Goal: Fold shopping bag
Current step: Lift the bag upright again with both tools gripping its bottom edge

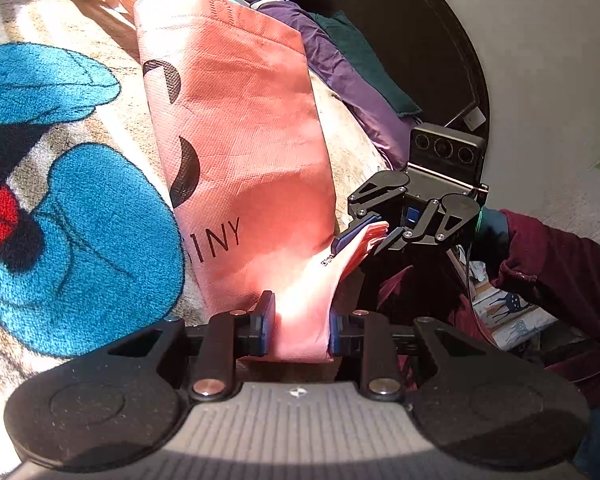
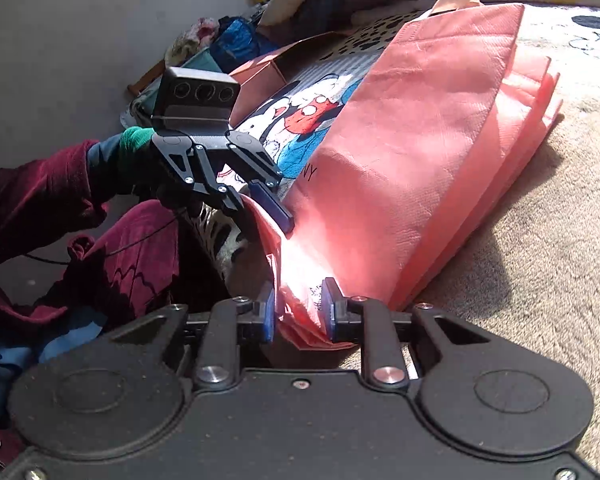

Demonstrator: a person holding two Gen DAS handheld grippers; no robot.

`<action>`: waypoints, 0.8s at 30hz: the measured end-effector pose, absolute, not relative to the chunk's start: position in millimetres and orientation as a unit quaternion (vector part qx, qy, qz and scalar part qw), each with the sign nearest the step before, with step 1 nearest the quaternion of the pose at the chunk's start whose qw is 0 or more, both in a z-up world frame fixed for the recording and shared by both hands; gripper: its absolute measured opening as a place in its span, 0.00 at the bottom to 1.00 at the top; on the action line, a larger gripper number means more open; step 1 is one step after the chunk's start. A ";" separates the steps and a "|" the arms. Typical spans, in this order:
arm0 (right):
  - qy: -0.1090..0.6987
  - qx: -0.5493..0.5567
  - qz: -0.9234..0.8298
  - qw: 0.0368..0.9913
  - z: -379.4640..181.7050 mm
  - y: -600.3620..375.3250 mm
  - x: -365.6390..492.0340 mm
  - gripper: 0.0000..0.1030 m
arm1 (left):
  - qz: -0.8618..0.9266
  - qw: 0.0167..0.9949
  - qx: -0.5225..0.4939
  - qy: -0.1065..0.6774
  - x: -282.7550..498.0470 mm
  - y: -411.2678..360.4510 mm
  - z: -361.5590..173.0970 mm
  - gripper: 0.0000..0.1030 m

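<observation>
While both near corners of the pink shopping bag (image 1: 240,152) are clamped, the bag is seen stretched away from the cameras over a cartoon-print blanket (image 1: 72,216), filling the centre of the left wrist view and the centre to upper right of the right wrist view (image 2: 428,152). Black printed letters and curved shapes are noted on its upper face. The left gripper (image 1: 302,326) is observed at lower centre of its own view, narrowed onto a fold of bag fabric, with the blue pads (image 1: 267,320) pressed against the material on either side. In the right wrist view the same gripper (image 2: 266,208) appears at centre left, its tips closed over the bag's edge. The right gripper (image 2: 300,312) is recorded at lower centre of its view, likewise pinching bunched pink layers; from the left wrist view it (image 1: 366,238) is seen at centre right, holding the bag's corner, which is lifted off the blanket. Several stacked pleats of the bag's side are visible at the right of the right wrist view. A maroon sleeve (image 1: 560,264) is seen behind the right gripper. Purple and teal cloths (image 1: 352,68) lie beside the bag toward the upper centre of the left wrist view.
</observation>
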State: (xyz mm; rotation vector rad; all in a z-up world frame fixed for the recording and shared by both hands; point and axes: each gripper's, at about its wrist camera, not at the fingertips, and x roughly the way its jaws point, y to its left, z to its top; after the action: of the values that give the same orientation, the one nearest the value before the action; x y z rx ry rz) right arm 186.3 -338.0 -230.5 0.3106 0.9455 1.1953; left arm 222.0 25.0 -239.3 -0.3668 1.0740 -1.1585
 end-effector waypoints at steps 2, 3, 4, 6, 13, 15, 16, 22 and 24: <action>0.426 0.227 0.500 0.718 -245.2 -350.0 181.8 0.19 | -0.501 0.690 -0.192 0.485 221.1 27.2 -242.2 0.25; 0.428 0.263 0.483 0.718 -250.9 -354.3 180.0 0.19 | -0.495 0.692 -0.201 0.486 220.6 27.7 -242.3 0.25; 0.428 0.293 0.466 0.717 -255.3 -356.7 178.3 0.19 | -0.488 0.695 -0.209 0.486 219.7 28.1 -241.9 0.26; 0.428 0.332 0.436 0.718 -258.3 -359.5 176.5 0.18 | -0.475 0.704 -0.219 0.480 217.1 28.1 -238.8 0.27; 0.441 0.413 0.327 0.727 -257.5 -363.6 176.3 0.15 | -0.407 0.791 -0.231 0.395 199.5 49.7 -228.8 0.27; 0.449 0.402 0.320 0.731 -254.0 -360.2 179.5 0.14 | -0.389 0.817 -0.215 0.367 192.1 54.6 -223.5 0.27; 0.453 0.396 0.319 0.732 -252.2 -358.1 181.5 0.14 | -0.387 0.826 -0.192 0.362 187.6 51.8 -222.3 0.27; 0.478 0.356 0.313 0.739 -241.4 -345.3 193.3 0.15 | -0.352 0.835 -0.195 0.375 175.5 52.5 -223.3 0.24; 0.486 0.342 0.311 0.741 -237.8 -341.1 197.2 0.15 | -0.348 0.835 -0.201 0.375 169.1 52.5 -225.8 0.24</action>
State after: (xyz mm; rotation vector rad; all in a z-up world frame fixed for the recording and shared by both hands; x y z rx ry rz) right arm 197.2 -341.1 -237.8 0.7507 1.0664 0.6827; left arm 169.2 52.5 -225.8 -0.4264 0.7941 -0.7367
